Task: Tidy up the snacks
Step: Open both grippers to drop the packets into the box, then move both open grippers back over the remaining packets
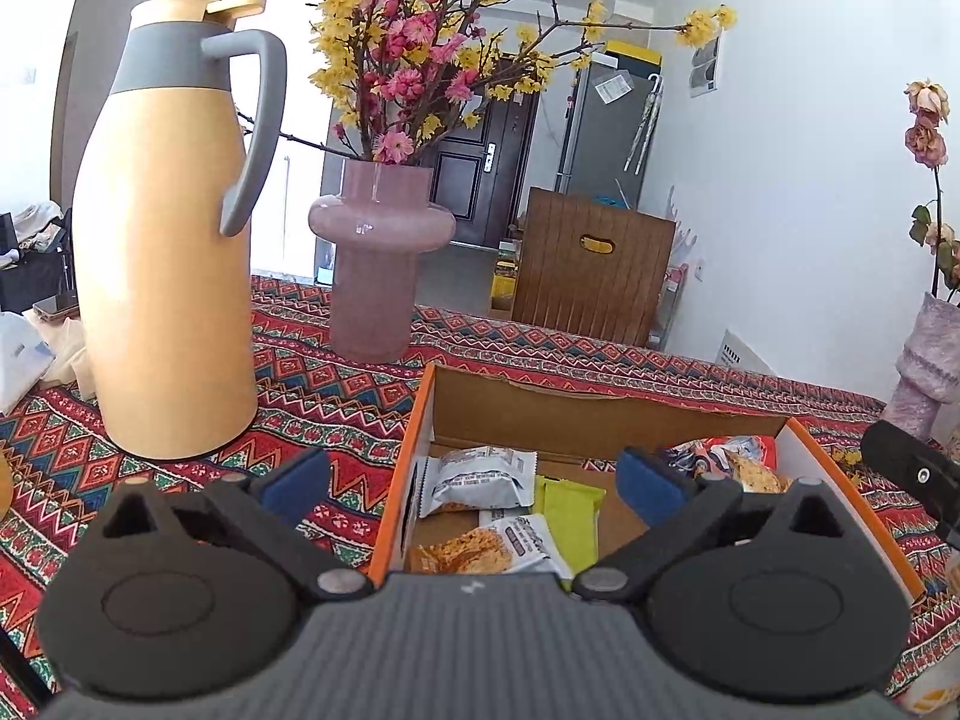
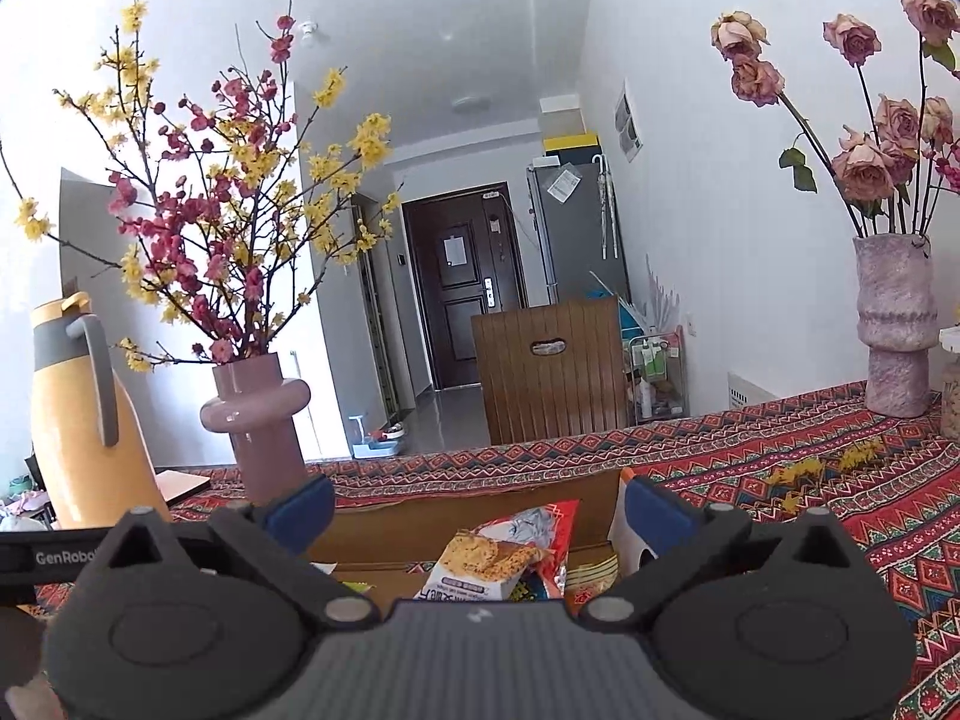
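Hovering over the open cardboard box with the orange rim, both tools have their blue-padded jaws spread wide and nothing between them. The left tool looks down into the box, where the snacks lie loose on its floor: a grey-and-white wrapped bar near the back, a lime-green flat packet beside it, and an orange-printed cracker packet nearest the camera, with a red-and-white crinkled bag at the right side. The right tool sits lower at the box's right end, facing a cracker packet propped against that red bag. The box rests on a counter covered by a red patterned cloth, with a tall yellow thermos jug and a pink glass vase of blossom branches just behind. Judging by the empty, wide jaws, the step in hand seems to be a pause between placements. Whether more snacks wait outside the box cannot be told. The next move calls for choosing one packet, lining a tool's pads across its narrow sides, and pinching gently so the wrapper is not crushed.
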Demonstrator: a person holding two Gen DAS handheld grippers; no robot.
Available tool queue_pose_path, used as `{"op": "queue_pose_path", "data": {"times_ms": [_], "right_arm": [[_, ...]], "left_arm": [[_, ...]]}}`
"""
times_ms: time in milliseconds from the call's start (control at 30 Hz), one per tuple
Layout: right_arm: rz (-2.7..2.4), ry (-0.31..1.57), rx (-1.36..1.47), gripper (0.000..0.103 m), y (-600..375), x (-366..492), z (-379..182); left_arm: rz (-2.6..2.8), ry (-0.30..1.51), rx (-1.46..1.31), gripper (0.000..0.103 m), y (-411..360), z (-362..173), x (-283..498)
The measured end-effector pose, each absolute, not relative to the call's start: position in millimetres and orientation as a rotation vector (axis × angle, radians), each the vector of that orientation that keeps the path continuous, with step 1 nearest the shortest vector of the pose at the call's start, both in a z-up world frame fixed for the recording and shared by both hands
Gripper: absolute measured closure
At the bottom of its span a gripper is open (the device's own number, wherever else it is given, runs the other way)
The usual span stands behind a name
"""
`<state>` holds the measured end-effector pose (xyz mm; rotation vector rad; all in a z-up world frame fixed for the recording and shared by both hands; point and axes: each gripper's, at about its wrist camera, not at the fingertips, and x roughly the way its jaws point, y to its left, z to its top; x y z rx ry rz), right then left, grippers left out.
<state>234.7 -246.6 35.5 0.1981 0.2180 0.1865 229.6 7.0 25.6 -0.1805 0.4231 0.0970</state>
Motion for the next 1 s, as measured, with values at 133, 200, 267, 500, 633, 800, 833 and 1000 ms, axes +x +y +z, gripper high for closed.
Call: {"op": "queue_pose_path", "data": {"times_ms": [133, 200, 267, 500, 633, 800, 833, 1000], "right_arm": [[0.196, 0.184, 0.180, 0.000, -244.5, 221.6, 49.0], [0.205, 0.168, 0.169, 0.000, -243.7, 213.3, 55.5], [0.216, 0.159, 0.160, 0.000, -243.1, 205.4, 60.2], [0.237, 0.172, 0.149, 0.000, -245.6, 179.5, 60.1], [0.236, 0.222, 0.140, 0.000, -249.0, 165.4, 46.9], [0.212, 0.307, 0.119, 0.000, -254.8, 151.5, 25.3], [0.206, 0.323, 0.116, 0.000, -256.2, 148.9, 21.3], [0.181, 0.394, 0.118, 0.000, -260.4, 139.2, 2.9]], "left_arm": [[0.084, 0.411, -0.182, 0.000, 6.5, 36.2, 220.8], [0.077, 0.408, -0.177, 0.000, 5.0, 42.7, 215.4], [0.065, 0.405, -0.174, 0.000, 4.7, 48.1, 208.9], [0.050, 0.437, -0.127, 0.000, 11.0, 48.6, 183.9], [0.063, 0.461, -0.113, 0.000, 24.1, 40.1, 168.9], [0.086, 0.498, -0.103, 0.000, 41.5, 26.7, 155.1], [0.087, 0.504, -0.103, 0.000, 44.0, 22.8, 152.9], [0.107, 0.477, -0.094, 0.000, 48.4, -9.3, 142.5]]}}
